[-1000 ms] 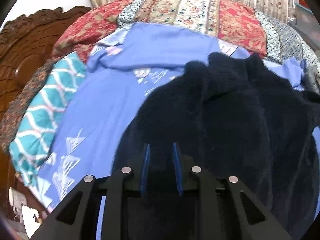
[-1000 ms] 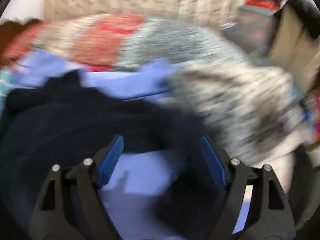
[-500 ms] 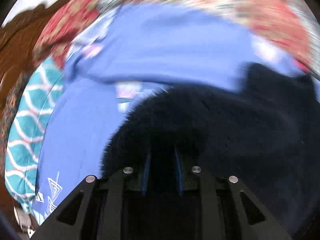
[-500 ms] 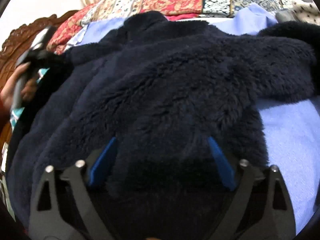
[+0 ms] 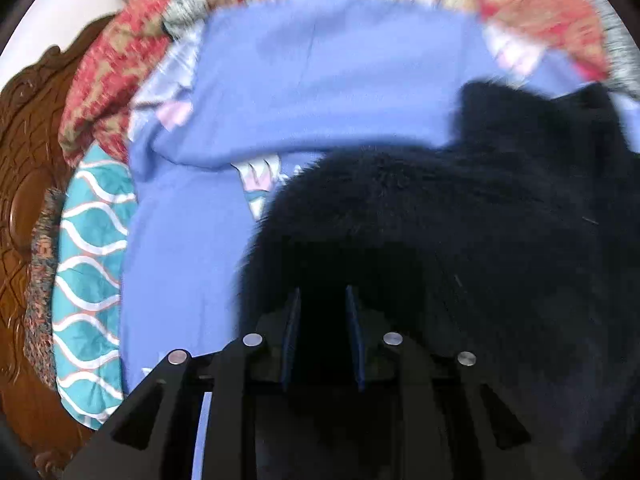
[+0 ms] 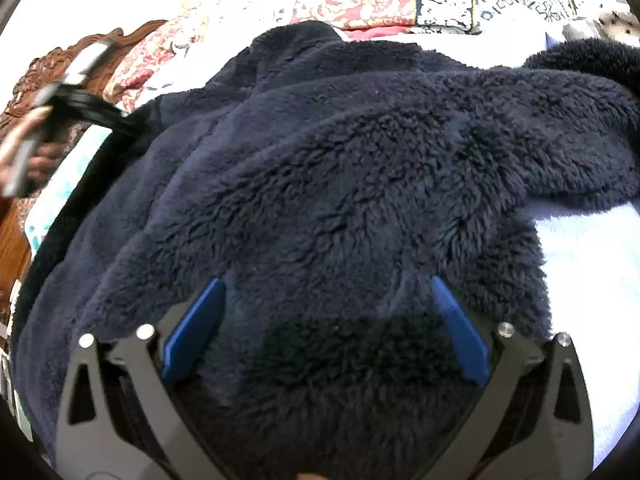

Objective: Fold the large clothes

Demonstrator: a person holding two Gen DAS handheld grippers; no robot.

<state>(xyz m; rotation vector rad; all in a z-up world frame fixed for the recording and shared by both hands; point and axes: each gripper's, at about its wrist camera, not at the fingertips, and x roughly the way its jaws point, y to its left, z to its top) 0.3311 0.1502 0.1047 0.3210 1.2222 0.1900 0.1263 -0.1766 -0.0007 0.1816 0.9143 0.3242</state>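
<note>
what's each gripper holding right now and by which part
The left gripper pinches the dark fleece jacket at its left edge. The right gripper is open over it, holding nothing.

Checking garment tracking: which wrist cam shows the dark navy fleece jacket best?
Right wrist view: the dark navy fleece jacket fills the frame, sharp, pile texture and a sleeve visible, between the right gripper's open fingers. Left wrist view is motion-blurred; the jacket reads as a near-black mass, clamped in the left gripper.

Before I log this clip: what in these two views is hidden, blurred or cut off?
- Left wrist view: left gripper fingertips buried in dark fleece; quilt motion-blurred.
- Right wrist view: fleece hem cut off below; bedsheet overexposed; hand at left blurred.
</note>
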